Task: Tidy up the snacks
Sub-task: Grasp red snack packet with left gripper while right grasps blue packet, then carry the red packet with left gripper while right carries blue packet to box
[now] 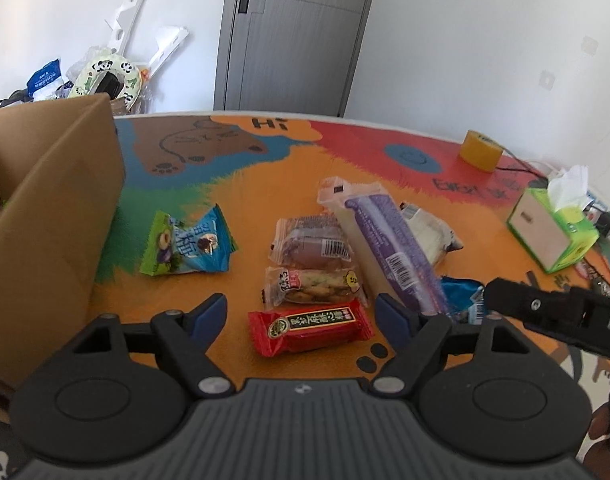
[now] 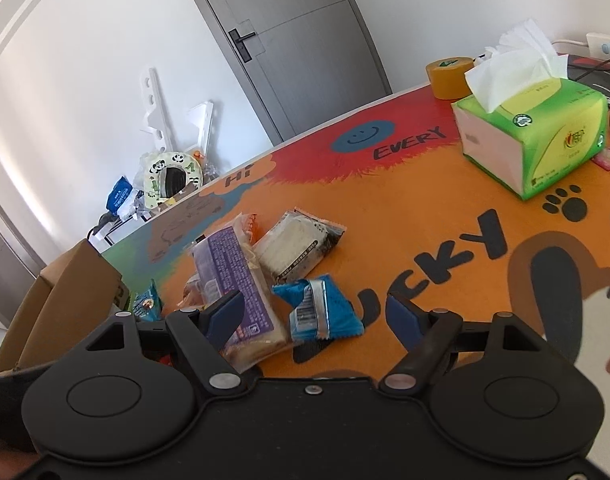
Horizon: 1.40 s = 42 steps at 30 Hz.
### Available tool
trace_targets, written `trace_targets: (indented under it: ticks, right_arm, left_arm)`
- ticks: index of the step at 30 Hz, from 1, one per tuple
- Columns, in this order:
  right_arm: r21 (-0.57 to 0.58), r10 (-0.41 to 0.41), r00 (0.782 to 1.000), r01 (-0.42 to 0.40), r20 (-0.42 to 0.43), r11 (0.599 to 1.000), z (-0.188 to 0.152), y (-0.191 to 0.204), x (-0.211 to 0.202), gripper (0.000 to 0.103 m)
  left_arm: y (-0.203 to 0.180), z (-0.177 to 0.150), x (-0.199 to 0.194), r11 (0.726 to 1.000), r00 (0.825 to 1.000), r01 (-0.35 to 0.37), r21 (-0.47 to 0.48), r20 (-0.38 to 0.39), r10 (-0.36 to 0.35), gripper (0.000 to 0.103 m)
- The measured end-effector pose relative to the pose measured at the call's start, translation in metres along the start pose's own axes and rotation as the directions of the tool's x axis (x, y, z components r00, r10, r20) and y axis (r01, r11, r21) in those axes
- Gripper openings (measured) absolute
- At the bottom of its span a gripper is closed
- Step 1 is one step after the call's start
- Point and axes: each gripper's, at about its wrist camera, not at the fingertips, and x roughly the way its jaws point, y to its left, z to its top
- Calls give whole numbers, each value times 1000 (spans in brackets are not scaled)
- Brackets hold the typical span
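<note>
Two hand-held grippers, both with fingers apart and empty: my left hand-held gripper (image 1: 301, 312) frames the red snack bar (image 1: 311, 327), my right hand-held gripper (image 2: 317, 314) the blue packet (image 2: 319, 312). Beyond the snacks, bare counter (image 2: 405, 216) opens rightward; the cardboard box (image 1: 45, 216) walls the left edge.

The table mat (image 2: 405, 216) carries the only plainly readable words: "Hi" in an orange cloud at its far edge, "EVERY" on the red patch beside a blue smiley face, and large black letters "UCKY" on the orange area near the right, the first letter partly hidden behind a blue snack packet (image 2: 325, 312). The red snack bar (image 1: 311, 326) near the left gripper bears a green band of Chinese characters too small to read surely, and barcodes show on the purple packet (image 1: 393, 248) and the brown bun wrapper (image 1: 313, 246). The green tissue box (image 2: 545, 136) shows a round logo and red brand mark, unreadable.
</note>
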Motion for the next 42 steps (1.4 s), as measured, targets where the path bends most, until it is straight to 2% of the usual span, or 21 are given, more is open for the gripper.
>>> trace_targets:
  ticks: [3, 7, 10, 12, 14, 15, 17, 18, 19, 20, 25, 27, 42]
  right_arm:
    - [7, 5, 1000, -5, -5, 1000, 3, -3, 6, 78]
    - [-6, 6, 1000, -6, -8, 1000, 5, -3, 13, 78]
    - [-19, -5, 1000, 5, -6, 1000, 6, -1, 18, 78]
    - [-24, -4, 1000, 3, -8, 1000, 6, 0, 21, 77]
    - [-27, -1, 1000, 0, -17, 1000, 4, 0, 25, 70]
    - [-29, -2, 1000, 1, -26, 1000, 3, 1, 27, 65]
    - [-31, 0, 999, -1, -32, 1000, 1, 1, 28, 45]
    - [-32, 2, 999, -3, -41, 999, 1, 1, 28, 40]
    - [-32, 1, 999, -3, -42, 999, 0, 1, 27, 39]
    - [-33, 2, 999, -3, -42, 999, -1, 1, 26, 37]
    - [-37, 9, 1000, -10, -28, 999, -7, 2, 16, 33]
    - [-29, 18, 1000, -18, -21, 999, -9, 1, 10, 27]
    - [-29, 59, 997, -58, 57, 998, -10, 13, -30, 26]
  left_arm:
    - [-4, -3, 7, 1000, 1000, -9, 10, -22, 9, 75]
    - [-6, -8, 7, 999, 1000, -30, 23, -3, 30, 73]
    - [-8, -11, 5, 998, 999, -42, 39, 10, 41, 66]
    - [-7, -11, 4, 998, 999, -47, 41, 17, 46, 57]
    - [-3, -10, 3, 999, 999, -40, 21, 24, 40, 53]
    - [-2, -10, 0, 999, 999, -38, 9, 36, 38, 48]
    - [-4, -9, -2, 999, 998, -47, 21, 45, 46, 44]
    - [-4, -10, -2, 999, 998, -39, 25, 42, 38, 40]
    - [-4, -10, -2, 999, 999, -29, 23, 36, 28, 32]
    - [-3, -10, -1, 1000, 1000, -17, 16, 20, 17, 16]
    - [0, -11, -7, 1000, 1000, 0, 6, 25, 0, 16]
    - [1, -11, -11, 1000, 999, 5, 6, 33, -5, 16]
    - [11, -4, -54, 999, 992, 50, -19, 116, -47, 16]
